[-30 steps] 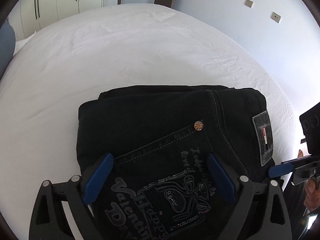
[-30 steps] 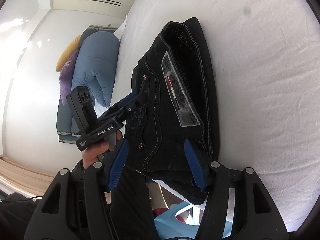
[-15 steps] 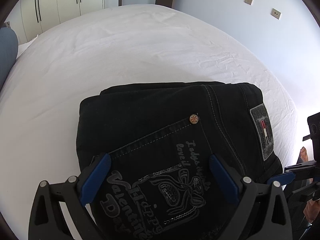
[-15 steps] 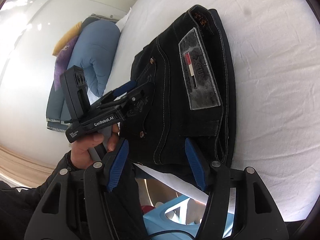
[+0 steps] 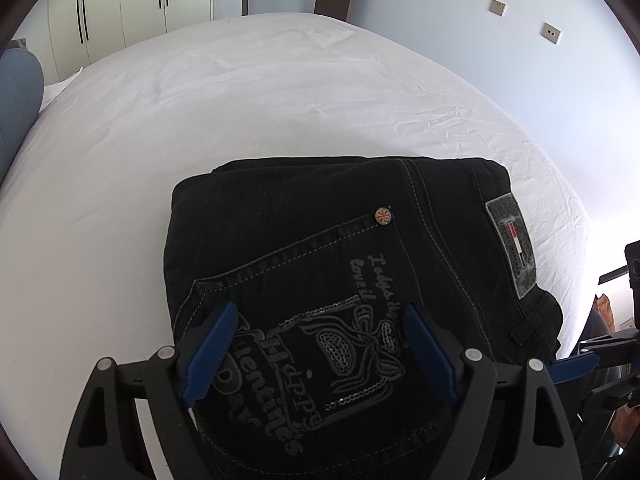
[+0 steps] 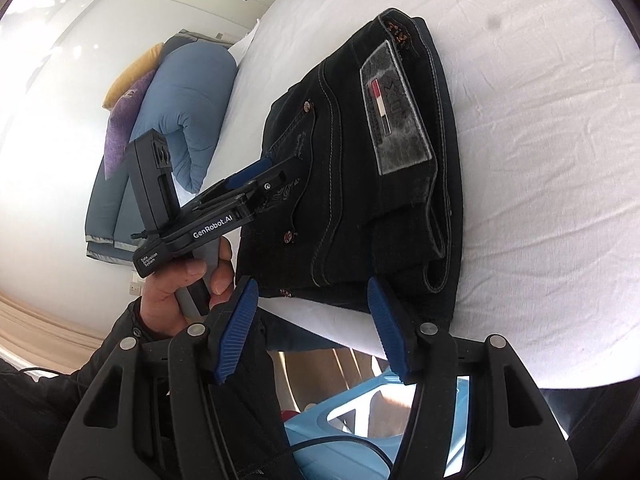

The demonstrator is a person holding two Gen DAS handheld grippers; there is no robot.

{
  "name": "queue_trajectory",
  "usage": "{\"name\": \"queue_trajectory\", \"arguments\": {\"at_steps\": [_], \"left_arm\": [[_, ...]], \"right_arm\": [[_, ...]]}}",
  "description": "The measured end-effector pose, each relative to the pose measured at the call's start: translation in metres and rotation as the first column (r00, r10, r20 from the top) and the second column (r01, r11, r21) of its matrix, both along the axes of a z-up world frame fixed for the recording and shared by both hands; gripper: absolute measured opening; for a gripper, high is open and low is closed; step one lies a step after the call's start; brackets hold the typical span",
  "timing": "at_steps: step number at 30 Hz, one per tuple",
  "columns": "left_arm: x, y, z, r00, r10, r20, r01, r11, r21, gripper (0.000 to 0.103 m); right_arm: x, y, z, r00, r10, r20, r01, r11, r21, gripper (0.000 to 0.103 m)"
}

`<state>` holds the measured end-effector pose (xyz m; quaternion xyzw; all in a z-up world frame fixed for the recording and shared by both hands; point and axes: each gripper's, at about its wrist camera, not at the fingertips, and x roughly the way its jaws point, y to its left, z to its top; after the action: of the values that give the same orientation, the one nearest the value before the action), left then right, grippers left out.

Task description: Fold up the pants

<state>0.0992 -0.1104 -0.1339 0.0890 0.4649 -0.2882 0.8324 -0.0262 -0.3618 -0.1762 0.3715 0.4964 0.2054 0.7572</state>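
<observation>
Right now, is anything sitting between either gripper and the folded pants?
Nothing visible. The left gripper hangs open directly over the pants, with only the embroidered pocket beneath it. The right gripper is open at the bed edge, the pants' near end just ahead of it.

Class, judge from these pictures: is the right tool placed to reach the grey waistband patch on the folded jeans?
Probably yes. The right tool is open and empty at the bed's edge, and the grey patch lies exposed on top of the jeans straight ahead, nothing between them.
</observation>
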Motion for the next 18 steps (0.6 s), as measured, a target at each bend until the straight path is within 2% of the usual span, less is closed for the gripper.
{"name": "queue_trajectory", "arguments": {"at_steps": [3,4,8,9,11,14,18], "left_arm": [[-0.008,0.007,0.006,1.000,0.001,0.008,-0.001,1.000,0.004,0.077],[-0.013,0.013,0.011,1.000,0.006,0.007,-0.005,1.000,-0.008,0.073],[-0.029,0.046,0.036,0.998,0.060,0.029,-0.058,0.995,-0.085,0.073],[-0.030,0.056,0.039,0.996,0.085,0.024,-0.082,0.992,-0.099,0.074],[-0.024,0.075,0.037,0.992,0.128,-0.022,-0.130,0.984,-0.125,0.081],[-0.013,0.094,0.027,0.982,0.168,-0.086,-0.178,0.977,-0.121,0.081],[-0.005,0.100,0.015,0.974,0.150,-0.167,-0.175,0.974,-0.145,0.081]], "right_arm": [[-0.008,0.002,-0.001,0.998,0.013,-0.057,-0.017,0.997,-0.069,0.057],[-0.011,0.000,0.002,0.998,0.009,-0.055,-0.012,0.998,-0.063,0.057],[-0.020,-0.026,0.037,0.992,-0.092,0.088,0.094,0.995,-0.019,0.058],[-0.017,-0.035,0.043,0.987,-0.119,0.111,0.121,0.992,-0.019,0.062],[-0.004,-0.051,0.048,0.979,-0.153,0.132,0.157,0.987,-0.022,0.066],[0.023,-0.061,0.047,0.982,-0.153,0.111,0.161,0.984,-0.070,0.066],[0.060,-0.069,0.032,0.987,-0.148,0.064,0.153,0.984,-0.093,0.066]]}}
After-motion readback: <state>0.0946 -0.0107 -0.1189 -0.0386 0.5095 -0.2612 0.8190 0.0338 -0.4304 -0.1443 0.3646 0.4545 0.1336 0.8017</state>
